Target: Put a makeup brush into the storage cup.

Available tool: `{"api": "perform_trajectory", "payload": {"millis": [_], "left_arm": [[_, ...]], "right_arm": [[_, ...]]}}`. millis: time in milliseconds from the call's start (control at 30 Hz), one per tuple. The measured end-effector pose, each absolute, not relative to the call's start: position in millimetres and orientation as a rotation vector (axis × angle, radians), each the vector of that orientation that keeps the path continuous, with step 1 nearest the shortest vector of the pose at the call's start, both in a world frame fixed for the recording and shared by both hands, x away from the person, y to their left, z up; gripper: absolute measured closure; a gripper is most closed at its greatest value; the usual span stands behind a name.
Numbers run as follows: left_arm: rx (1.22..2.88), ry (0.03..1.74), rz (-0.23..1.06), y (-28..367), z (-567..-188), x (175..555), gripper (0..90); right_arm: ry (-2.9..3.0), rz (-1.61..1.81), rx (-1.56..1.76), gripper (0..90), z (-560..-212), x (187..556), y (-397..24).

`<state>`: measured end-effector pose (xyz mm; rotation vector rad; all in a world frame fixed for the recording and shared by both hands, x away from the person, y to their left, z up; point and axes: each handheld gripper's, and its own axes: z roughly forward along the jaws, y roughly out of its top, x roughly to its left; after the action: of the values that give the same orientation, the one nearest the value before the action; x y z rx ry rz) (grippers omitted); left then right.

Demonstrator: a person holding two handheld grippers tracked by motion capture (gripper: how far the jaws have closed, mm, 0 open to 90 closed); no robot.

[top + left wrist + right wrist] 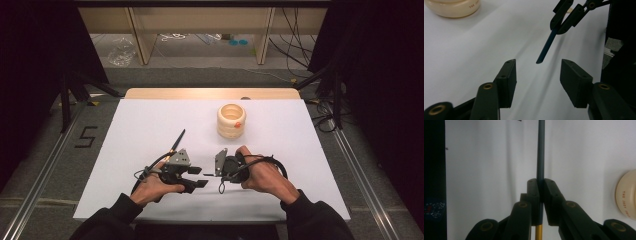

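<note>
Thin rod: its far end runs off the top edge of the right gripper view; a stretch is hidden between the pads of the right tool; only a short yellow part shows below them
Rod in the high view: too small and dark to tell apart from the tools
Cream ring-shaped pot: cut off by the top edge in the left gripper view; cut by the right edge in the right gripper view; its printed lettering only partly readable
Left tool: jaw bases cut by the bottom edge
Person: sleeves cut off at the bottom of the high view
Surface: far edge dim

"5" on the floor
</note>
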<state>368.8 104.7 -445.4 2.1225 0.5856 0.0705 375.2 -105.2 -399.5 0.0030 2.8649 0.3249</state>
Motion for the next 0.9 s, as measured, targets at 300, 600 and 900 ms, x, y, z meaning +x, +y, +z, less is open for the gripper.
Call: {"api": "perform_trajectory", "payload": {"millis": [300, 600, 900], "left_arm": [[2.137, 0.578, -0.009, 99.8, -443.5, 370.1, 61.0], [2.136, 0.567, -0.088, 96.5, -445.3, 370.3, 69.6], [2.168, 0.55, -0.098, 93.7, -446.5, 370.7, 73.6]], "right_arm": [[2.854, 0.315, -0.084, 83.6, -400.4, 371.9, -102.1], [2.857, 0.305, -0.144, 83.7, -401.2, 371.4, -100.7], [2.869, 0.298, -0.185, 83.6, -403.6, 368.2, -98.0]]}}
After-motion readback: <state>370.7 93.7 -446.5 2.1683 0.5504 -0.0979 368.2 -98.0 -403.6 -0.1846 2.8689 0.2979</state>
